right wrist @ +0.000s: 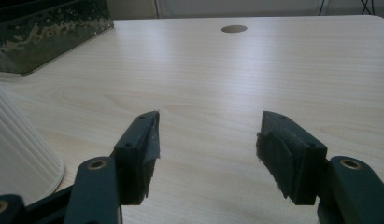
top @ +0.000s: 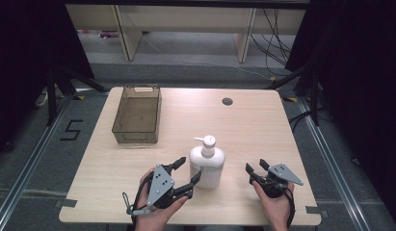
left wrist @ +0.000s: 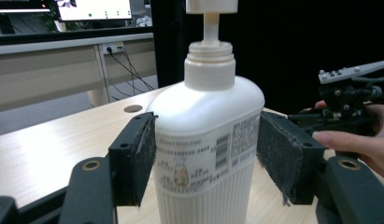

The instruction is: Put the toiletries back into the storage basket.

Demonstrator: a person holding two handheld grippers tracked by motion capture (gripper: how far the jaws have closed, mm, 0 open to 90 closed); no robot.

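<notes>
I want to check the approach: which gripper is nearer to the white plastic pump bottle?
Left. The left gripper has its open jaws on both sides of the white plastic pump bottle, close to its label. The right gripper is open and stands apart on the bottle's other side, over bare wooden table.

Right gripper [right wrist: 206,154] (jaws apart) over table [right wrist: 273,70]

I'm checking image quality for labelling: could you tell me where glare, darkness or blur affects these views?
High view: table evenly lit, surroundings dark. Left gripper view: pump bottle sharp, small label text unreadable. Right gripper view: sheen on the tabletop, basket soft.
</notes>
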